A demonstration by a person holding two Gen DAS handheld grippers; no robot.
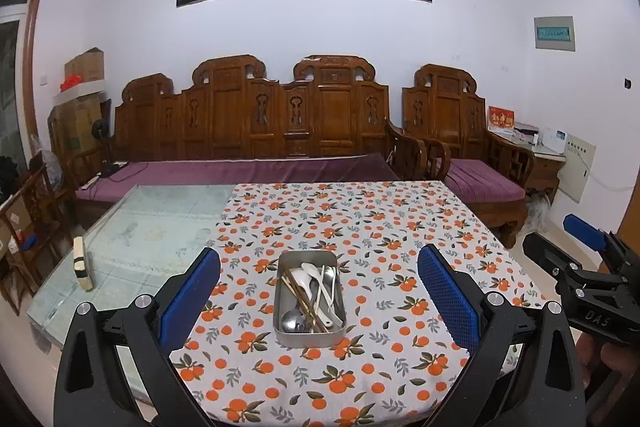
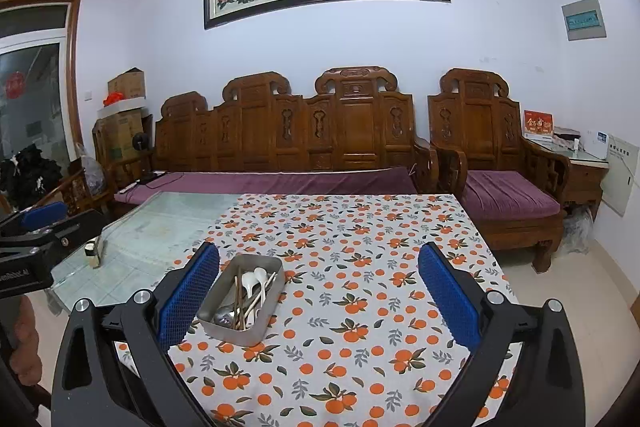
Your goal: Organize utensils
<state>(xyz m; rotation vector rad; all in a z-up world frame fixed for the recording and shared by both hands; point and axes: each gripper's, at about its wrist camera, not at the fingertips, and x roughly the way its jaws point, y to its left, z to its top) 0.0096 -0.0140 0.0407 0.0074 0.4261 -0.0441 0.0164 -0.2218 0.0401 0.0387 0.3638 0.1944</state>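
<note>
A rectangular metal tin (image 1: 280,331) sits on the orange-print tablecloth (image 1: 360,223). Inside lie white plastic spoons (image 1: 310,277), metal spoons (image 1: 292,319) and wooden chopsticks (image 1: 298,293), all mixed. My left gripper (image 1: 319,291) is open, held above the near table edge with the tin centred between its blue pads. My right gripper (image 2: 319,293) is open too, with nothing between its fingers; the tin (image 2: 256,333) lies just inside its left pad (image 2: 188,297). Each gripper shows at the edge of the other's view.
The cloth covers the table's right part; bare glass tabletop (image 1: 156,227) lies to the left, with a small cream block (image 1: 83,263) near its left edge. A carved wooden sofa (image 1: 256,123) and armchair (image 1: 460,123) stand beyond the table.
</note>
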